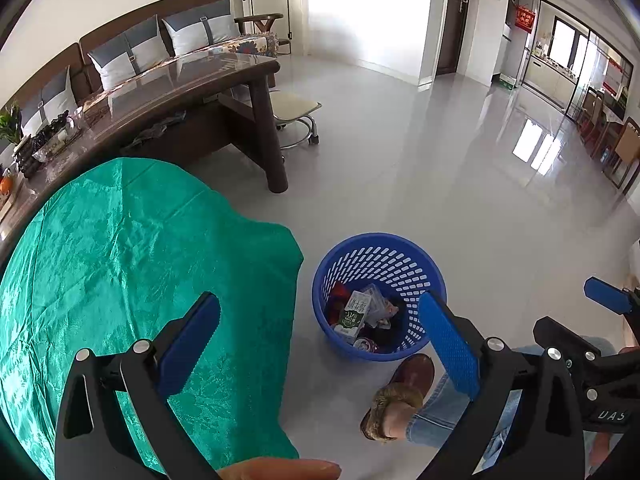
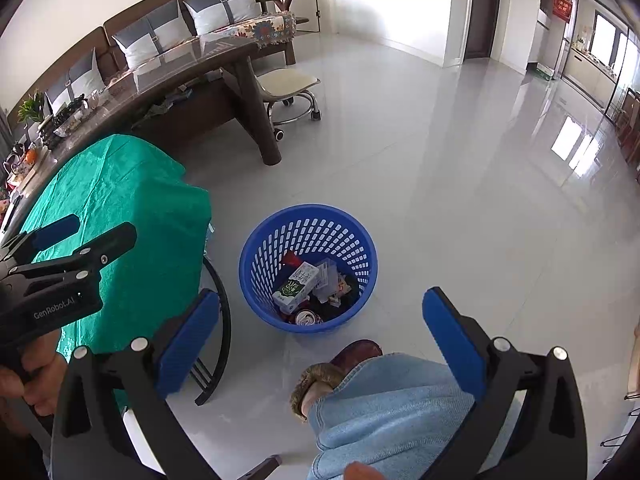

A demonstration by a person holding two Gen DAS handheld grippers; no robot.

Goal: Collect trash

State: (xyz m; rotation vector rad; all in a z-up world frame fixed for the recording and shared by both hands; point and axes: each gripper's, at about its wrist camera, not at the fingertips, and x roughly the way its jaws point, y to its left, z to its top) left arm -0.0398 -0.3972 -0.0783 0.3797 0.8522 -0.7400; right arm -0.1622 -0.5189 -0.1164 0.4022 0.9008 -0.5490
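Basket: the blue perforated basket [image 2: 308, 268] stands on the grey floor [image 2: 460, 200], just beside the hanging corner of the green cloth [image 1: 132, 264] that covers the table.
Trash: all that shows lies inside the basket: a green-and-white milk carton [image 2: 297, 285] on top, a drink can [image 2: 308, 317] near the front wall, clear and dark wrappers around them.
Table: the cloth-covered top shows nothing left to pick up.
Left gripper [image 1: 324, 344]: fingers spread wide, holding nothing, above the table's near corner and the basket.
Right gripper [image 2: 320, 348]: fingers spread wide, empty, aimed down at the basket.
Person: a jeans leg [image 2: 392, 400] and a brown slipper [image 2: 352, 354] stand close to the basket's near side.
Handling: the carton looks light and crushable, best pinched across its flat faces; the can is stiff but smooth and round, so take it across the middle; wrappers are limp and need a pinch on a fold.
Progress: judged from this, collection seems nearly or wholly done.
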